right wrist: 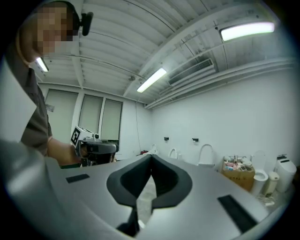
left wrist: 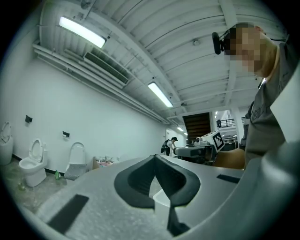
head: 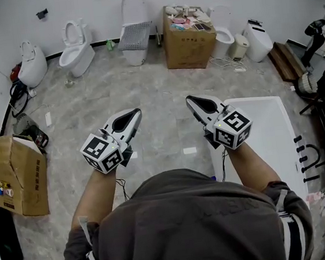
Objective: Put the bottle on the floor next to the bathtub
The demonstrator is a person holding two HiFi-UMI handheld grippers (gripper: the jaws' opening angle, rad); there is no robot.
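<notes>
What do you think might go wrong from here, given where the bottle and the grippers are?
The green bottle looks small and stands by the far wall, between a toilet and another fixture; a clumsy reach could topple it. The left gripper and right gripper are both shut and empty, so either must open before reaching.
</notes>
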